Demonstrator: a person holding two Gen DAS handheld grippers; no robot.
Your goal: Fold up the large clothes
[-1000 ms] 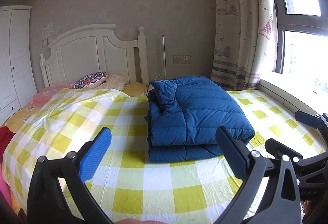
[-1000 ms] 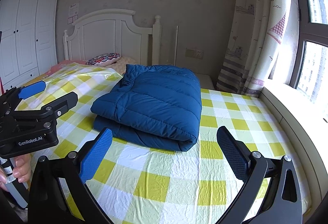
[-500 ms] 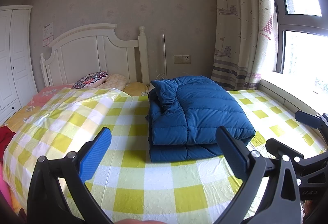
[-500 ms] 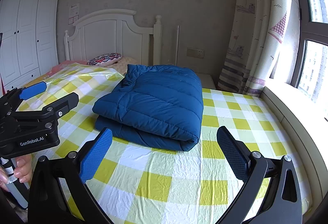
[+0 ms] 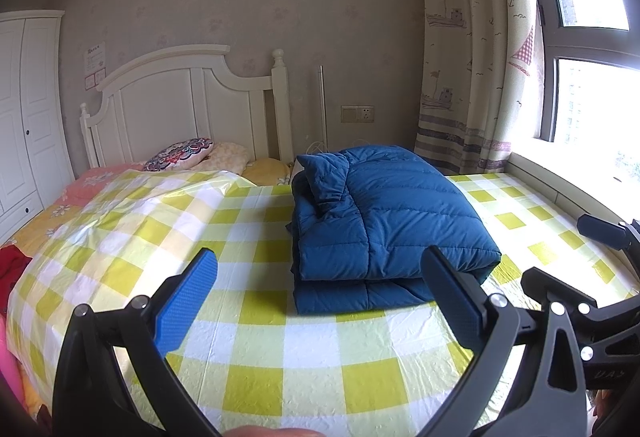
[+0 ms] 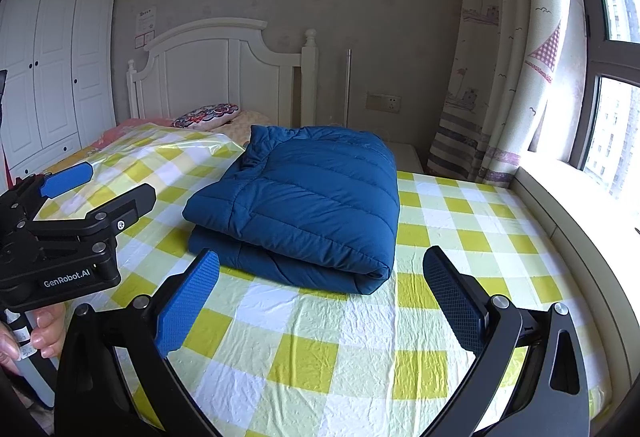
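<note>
Lying folded flat, blue jacket [image 6: 304,205] points collar toward headboard [image 6: 224,73]

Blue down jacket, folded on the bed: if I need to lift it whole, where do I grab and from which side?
Probably take the blue down jacket at its rounded fold edge, on the near right, coming in low from the foot of the bed. There the layers join in one roll; the left side shows loose stacked layers. Both the right gripper and the left gripper are open.
</note>
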